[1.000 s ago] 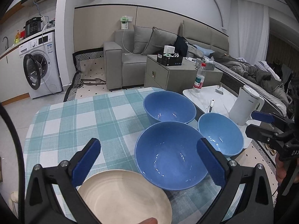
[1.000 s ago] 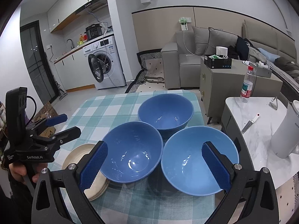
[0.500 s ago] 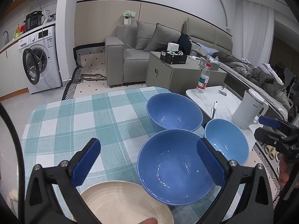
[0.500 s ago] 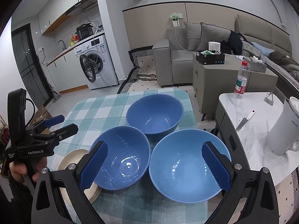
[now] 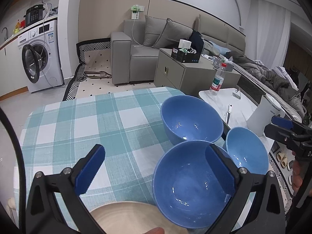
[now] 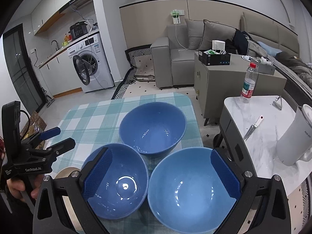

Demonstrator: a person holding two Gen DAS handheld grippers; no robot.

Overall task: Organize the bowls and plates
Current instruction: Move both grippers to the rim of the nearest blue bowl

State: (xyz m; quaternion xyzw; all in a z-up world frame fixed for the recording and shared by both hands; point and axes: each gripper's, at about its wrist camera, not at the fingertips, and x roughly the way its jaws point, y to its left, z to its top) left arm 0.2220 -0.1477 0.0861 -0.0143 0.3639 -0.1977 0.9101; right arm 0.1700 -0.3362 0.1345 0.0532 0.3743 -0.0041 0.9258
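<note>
Three blue bowls stand close together on the checked tablecloth (image 5: 81, 124). The far bowl (image 5: 192, 122) (image 6: 153, 127) is the deepest. The near left bowl (image 5: 193, 187) (image 6: 117, 181) touches a stack of cream plates (image 5: 126, 218) (image 6: 64, 172) at the front left. The near right bowl (image 5: 246, 152) (image 6: 193, 191) is paler blue. My left gripper (image 5: 156, 173) is open and empty above the plates and the near left bowl. My right gripper (image 6: 161, 173) is open and empty above the two near bowls.
A white marble side table (image 6: 263, 117) stands to the right with a white kettle (image 6: 294, 136), a knife (image 6: 252, 128) and a water bottle (image 6: 248, 82). A grey cabinet (image 6: 224, 78), sofa and washing machine (image 6: 91, 66) lie beyond the table's far edge.
Both grippers have drawn back and lower, so the bowls sit nearer the bottom of both views. The bowls and plates have not moved.
</note>
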